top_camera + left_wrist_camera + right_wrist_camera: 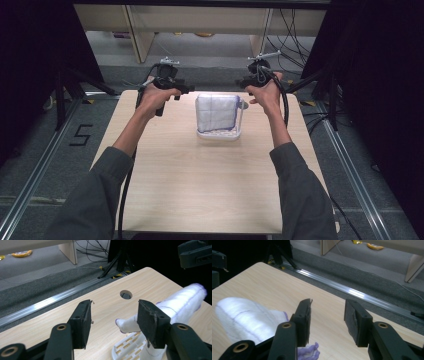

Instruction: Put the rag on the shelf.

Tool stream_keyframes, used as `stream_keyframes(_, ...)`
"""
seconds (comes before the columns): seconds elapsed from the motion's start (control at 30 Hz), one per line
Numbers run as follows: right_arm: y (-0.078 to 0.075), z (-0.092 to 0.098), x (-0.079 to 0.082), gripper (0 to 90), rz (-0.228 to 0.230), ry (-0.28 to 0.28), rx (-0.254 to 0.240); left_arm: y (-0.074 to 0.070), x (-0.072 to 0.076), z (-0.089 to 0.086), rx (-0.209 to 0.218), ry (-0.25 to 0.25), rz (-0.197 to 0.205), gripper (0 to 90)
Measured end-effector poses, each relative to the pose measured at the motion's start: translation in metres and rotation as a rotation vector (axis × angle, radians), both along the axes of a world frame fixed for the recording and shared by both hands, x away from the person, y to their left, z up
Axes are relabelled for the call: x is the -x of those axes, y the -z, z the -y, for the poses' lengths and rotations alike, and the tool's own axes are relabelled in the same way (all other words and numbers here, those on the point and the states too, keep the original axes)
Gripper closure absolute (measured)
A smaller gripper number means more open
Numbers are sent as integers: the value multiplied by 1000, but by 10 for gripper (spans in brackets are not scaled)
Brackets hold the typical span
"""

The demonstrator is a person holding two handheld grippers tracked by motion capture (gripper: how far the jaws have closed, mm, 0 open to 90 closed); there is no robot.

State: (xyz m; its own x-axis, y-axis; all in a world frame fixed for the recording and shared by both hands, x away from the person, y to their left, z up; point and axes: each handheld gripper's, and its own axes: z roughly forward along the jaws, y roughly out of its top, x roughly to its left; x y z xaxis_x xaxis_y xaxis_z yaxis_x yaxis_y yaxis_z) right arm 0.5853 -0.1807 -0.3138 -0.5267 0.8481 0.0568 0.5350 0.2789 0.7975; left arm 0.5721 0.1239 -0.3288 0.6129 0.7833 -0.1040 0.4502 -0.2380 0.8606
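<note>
A white cloth (216, 112) with thin purple lines hangs folded over a white slotted rack (217, 135) at the far middle of the table. My left gripper (184, 89) hovers just left of the cloth, my right gripper (245, 82) just right of it. In the left gripper view the left gripper (113, 306) is open with bare table between its pads; the cloth (180, 303) and rack (127, 347) lie to the right of its jaws. In the right gripper view the right gripper (328, 303) is open with nothing in it, and the cloth (244, 315) lies at its left.
The light wooden table (200, 185) has a round hole (125, 294) near its far edge. Beyond it run a metal floor rail (352, 291), black stand legs (117, 262) and loose cables (295, 30). Pale wooden furniture legs (142, 35) stand farther back.
</note>
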Motion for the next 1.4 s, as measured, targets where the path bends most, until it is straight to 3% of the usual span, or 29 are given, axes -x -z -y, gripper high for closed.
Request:
stream_keyframes(0.17,-2,4,10,544,-6,-8,-10,-1,10,-3,-5,20,-14,409)
stream_keyframes(0.27,-2,8,14,529,2,-17,11,1,16,-5,-8,31,-19,383)
stream_keyframes(0.33,-1,11,16,526,16,-27,-1,2,19,-6,-13,41,-23,362)
stream_keyframes(0.47,0,15,23,471,0,-23,-22,6,26,-7,3,57,-28,333)
stream_keyframes(0.53,0,17,25,452,13,-32,-19,7,30,-8,-18,74,-35,322)
stream_keyframes(0.8,-1,20,40,377,11,-46,-55,9,48,-14,16,90,-32,306)
stream_keyframes(0.87,-2,21,45,373,2,-41,-66,9,53,-15,7,95,-35,304)
stream_keyframes(0.9,-1,24,43,373,33,-68,-40,10,56,-16,-2,96,-25,302)
stream_keyframes(0.97,-2,25,50,368,18,-45,-60,11,62,-17,-50,102,-9,299)
stream_keyframes(1.03,-2,27,53,366,29,-52,-62,14,68,-18,-23,111,-15,295)
stream_keyframes(1.1,-2,29,57,354,28,-62,-63,16,73,-20,-31,123,-11,295)
stream_keyframes(1.17,-1,30,62,353,26,-64,-98,19,79,-21,-15,121,-11,289)
stream_keyframes(1.4,2,32,77,353,40,-92,-106,31,97,-25,-9,148,1,277)
